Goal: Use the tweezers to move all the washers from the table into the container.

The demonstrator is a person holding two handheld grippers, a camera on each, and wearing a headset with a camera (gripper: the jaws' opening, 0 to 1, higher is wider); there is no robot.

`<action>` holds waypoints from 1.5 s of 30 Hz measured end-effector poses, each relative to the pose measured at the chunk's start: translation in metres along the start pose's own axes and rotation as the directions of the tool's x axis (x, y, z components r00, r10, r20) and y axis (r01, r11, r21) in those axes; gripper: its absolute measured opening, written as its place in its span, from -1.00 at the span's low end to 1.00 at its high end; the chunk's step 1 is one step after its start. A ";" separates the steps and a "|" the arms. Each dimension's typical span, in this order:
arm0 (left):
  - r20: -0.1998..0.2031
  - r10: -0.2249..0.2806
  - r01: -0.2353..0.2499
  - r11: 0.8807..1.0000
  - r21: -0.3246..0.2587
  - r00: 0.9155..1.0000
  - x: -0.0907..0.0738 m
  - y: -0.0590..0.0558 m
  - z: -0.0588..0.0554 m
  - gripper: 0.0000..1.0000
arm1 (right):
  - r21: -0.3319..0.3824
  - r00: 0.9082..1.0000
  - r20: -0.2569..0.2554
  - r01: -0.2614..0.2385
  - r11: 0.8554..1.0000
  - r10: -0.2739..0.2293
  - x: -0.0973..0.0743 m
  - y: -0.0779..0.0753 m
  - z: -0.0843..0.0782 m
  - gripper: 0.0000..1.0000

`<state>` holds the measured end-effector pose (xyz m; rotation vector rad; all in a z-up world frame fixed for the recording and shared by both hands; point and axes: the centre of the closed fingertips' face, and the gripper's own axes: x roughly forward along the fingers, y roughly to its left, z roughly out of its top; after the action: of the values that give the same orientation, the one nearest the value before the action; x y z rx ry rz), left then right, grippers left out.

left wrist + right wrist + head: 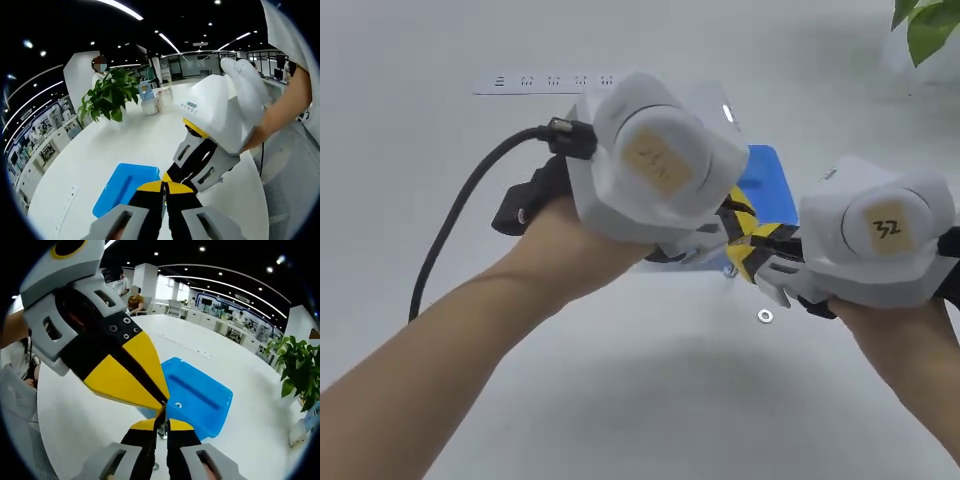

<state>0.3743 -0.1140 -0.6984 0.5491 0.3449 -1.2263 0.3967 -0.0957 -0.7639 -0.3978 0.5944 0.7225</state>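
One washer in the blue container, loose washer left on the surface nearby; right claw clamped on tweezers, left claw closed.

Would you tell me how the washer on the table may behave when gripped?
The washer looks small, thin and metallic, so probably light and rigid. Lying flat on the smooth white table, it may skid when nudged and resist edge pickup.

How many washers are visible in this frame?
2. One washer lies on the white table; another lies in the blue container. The left gripper and right gripper cover part of the table, so more may be hidden.
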 end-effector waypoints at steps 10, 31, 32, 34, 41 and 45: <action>0.046 0.028 -0.029 0.999 0.020 0.999 -0.018 0.005 0.024 -1.00 | -0.059 0.999 0.033 0.026 0.998 -0.025 -0.019 -0.005 0.026 -0.95; 0.067 0.084 -0.087 0.995 0.047 0.994 -0.008 0.042 0.026 -1.00 | -0.082 0.995 0.077 0.063 0.995 -0.057 0.003 -0.028 0.051 -0.95; 0.063 0.083 -0.086 0.995 0.045 0.995 -0.006 0.044 0.023 -1.00 | -0.084 0.996 0.070 0.066 0.994 -0.060 0.006 -0.029 0.048 -0.95; 0.061 0.081 -0.083 0.996 0.038 0.995 -0.002 0.046 0.019 -1.00 | -0.081 0.996 0.065 0.065 0.995 -0.059 0.010 -0.032 0.045 -0.95; 0.033 0.078 -0.079 0.997 0.025 0.996 0.014 0.052 0.005 -1.00 | -0.053 0.998 0.037 0.045 0.998 -0.043 0.027 -0.038 0.033 -0.95; 0.018 0.076 -0.076 0.997 0.021 0.997 0.018 0.054 -0.001 -1.00 | -0.046 0.999 0.023 0.036 0.998 -0.035 0.034 -0.039 0.028 -0.94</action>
<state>0.4317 -0.1150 -0.6972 0.5651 0.2937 -1.1619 0.4552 -0.0912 -0.7584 -0.4415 0.5492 0.7063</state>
